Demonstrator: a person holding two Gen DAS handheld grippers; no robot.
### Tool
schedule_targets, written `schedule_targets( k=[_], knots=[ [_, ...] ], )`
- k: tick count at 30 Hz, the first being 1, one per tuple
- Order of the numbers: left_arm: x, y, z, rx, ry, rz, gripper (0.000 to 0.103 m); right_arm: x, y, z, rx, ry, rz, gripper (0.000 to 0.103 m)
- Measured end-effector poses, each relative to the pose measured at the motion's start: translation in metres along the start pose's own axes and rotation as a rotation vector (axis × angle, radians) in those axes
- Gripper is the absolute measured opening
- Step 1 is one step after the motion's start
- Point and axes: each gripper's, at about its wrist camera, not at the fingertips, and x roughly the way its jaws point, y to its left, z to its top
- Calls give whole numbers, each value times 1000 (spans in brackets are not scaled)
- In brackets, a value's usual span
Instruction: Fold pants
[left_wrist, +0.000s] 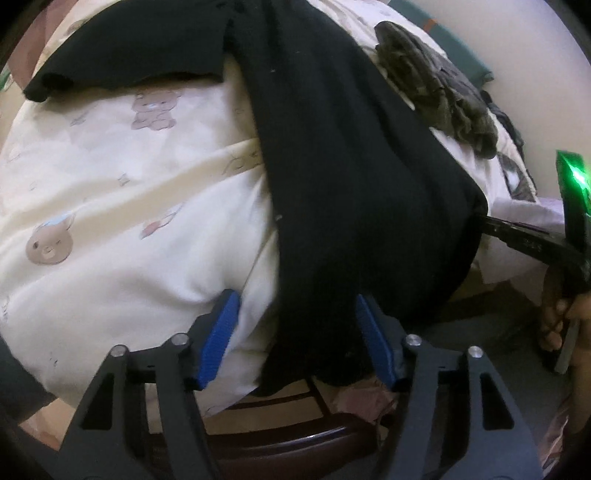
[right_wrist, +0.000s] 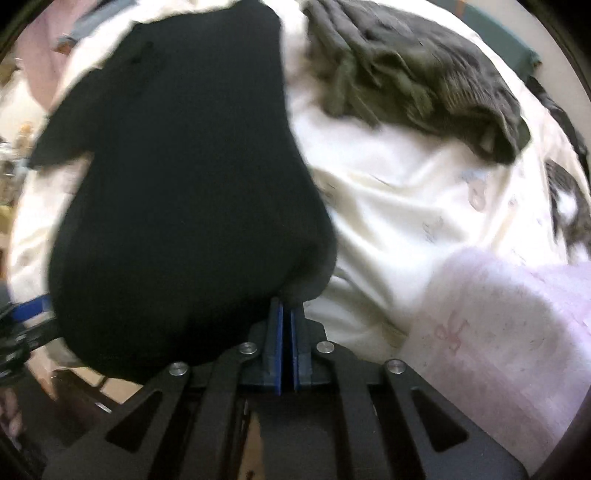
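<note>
Left claw spread around the black pants at the bed's edge; right claw pressed together, pinching their hem.

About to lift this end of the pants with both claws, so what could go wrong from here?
1. The right claw looks shut on only a thin corner of the black fabric pants; it may slip out.
2. The left claw is open, with cream bear-print bedding between its pads beside the pants; closing may pinch bedding too.
3. The crumpled olive-grey garment lies close by; a swung leg could drag it.
</note>
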Motion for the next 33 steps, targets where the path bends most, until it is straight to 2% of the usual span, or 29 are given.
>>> schedule_targets(
  k=[2,3,4,6,10,13,18,21,26,29,33],
  knots=[
    [8,-9,4,52,1,24,49,-11,4,0,-16,-43,49,3],
    [12,-10,5,68,7,38,25,-15,3,1,-11,-55,93,3],
    [15,-9,6,78,14,35,5,-24,1,1,-7,-81,141,3],
    [10,-5,7,58,4,-13,5,-40,7,7,-11,-122,180,3],
    [-23,-6,7,75,-48,-106,4,-67,22,19,42,-191,269,3],
    [-53,5,20,-1,-73,-195,3,-89,20,23,70,-231,324,3],
    [-91,19,54,-84,-105,-296,3,-126,17,40,67,-299,324,3],
    [-113,26,91,-123,-130,-332,3,-148,12,56,70,-342,340,3],
    [-145,36,160,-170,-147,-382,3,-175,2,118,83,-395,425,3],
    [-163,38,207,-161,-219,-361,3,-186,4,164,72,-443,435,3],
    [-156,44,278,-161,-257,-307,3,-167,3,239,82,-461,407,3]
  ],
)
